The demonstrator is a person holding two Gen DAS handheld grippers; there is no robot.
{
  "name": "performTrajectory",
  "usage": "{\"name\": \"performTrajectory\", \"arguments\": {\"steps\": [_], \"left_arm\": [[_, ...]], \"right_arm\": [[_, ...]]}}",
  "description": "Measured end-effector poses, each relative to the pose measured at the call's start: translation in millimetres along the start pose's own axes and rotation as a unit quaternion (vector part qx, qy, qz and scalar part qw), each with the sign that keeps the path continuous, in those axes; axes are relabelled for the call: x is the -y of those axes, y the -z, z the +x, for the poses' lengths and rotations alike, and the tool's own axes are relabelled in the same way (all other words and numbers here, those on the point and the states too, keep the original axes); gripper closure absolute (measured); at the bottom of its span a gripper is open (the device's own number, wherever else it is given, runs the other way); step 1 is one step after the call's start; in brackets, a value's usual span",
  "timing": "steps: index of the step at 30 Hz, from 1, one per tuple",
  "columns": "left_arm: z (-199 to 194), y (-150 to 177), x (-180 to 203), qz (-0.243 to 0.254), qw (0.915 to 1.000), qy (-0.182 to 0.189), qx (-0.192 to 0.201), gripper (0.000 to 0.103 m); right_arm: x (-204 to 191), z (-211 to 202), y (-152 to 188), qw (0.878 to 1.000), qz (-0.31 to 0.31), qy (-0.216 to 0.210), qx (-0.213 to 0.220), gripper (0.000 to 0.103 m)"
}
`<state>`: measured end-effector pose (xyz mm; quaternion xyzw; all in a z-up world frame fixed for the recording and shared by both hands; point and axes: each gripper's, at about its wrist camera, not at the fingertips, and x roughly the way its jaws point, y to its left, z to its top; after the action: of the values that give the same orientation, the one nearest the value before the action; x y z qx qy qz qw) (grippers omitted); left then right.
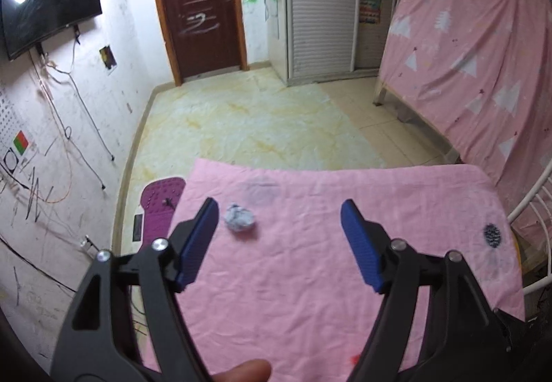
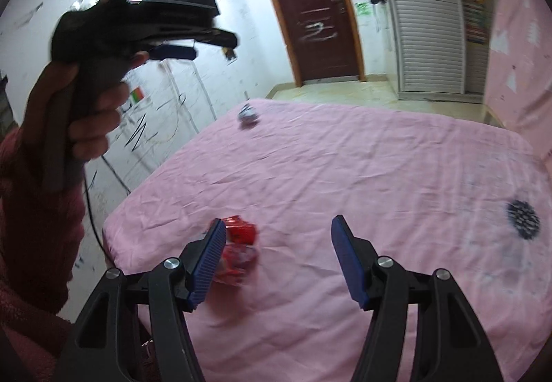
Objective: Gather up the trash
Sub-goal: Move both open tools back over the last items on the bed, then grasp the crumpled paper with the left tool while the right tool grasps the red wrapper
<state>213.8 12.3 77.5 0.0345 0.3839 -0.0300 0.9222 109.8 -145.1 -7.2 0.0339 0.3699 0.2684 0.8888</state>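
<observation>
A crumpled grey-white paper ball [image 1: 239, 217] lies on the pink cloth [image 1: 310, 278], just right of my left gripper's left fingertip. My left gripper [image 1: 279, 223] is open and empty, held above the cloth. In the right wrist view the same paper ball [image 2: 247, 116] sits near the cloth's far edge. A red crumpled wrapper [image 2: 238, 249] lies on the pink cloth [image 2: 345, 192] beside my right gripper's left finger. My right gripper [image 2: 277, 247] is open and empty. The left gripper [image 2: 172, 52] shows there raised high at the left, held by a hand.
A purple board [image 1: 160, 209] lies on the floor left of the cloth. A dark round print [image 1: 492, 235] marks the cloth's right side. A white metal rack [image 1: 531, 209] and a pink-draped bed [image 1: 465, 54] stand to the right. Cables hang on the left wall.
</observation>
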Motion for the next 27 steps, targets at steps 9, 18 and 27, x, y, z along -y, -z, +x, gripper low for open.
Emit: {"name": "performTrajectory", "arguments": {"steps": [9, 18, 27], "left_arm": [[71.2, -2.7, -39.1, -0.017, 0.9976, -0.008, -0.067, 0.031], [124.7, 2.1, -56.9, -0.043, 0.9921, 0.012, -0.118, 0.031], [149.0, 9.5, -59.8, -0.054, 0.9867, 0.026, -0.151, 0.035]], "right_arm": [[-27.2, 37.0, -3.0, 0.999, -0.023, -0.008, -0.044, 0.045], [-37.3, 67.9, -2.3, 0.996, -0.036, -0.011, -0.085, 0.044], [-38.4, 79.0, -4.9, 0.994, -0.044, -0.011, -0.097, 0.045]]}}
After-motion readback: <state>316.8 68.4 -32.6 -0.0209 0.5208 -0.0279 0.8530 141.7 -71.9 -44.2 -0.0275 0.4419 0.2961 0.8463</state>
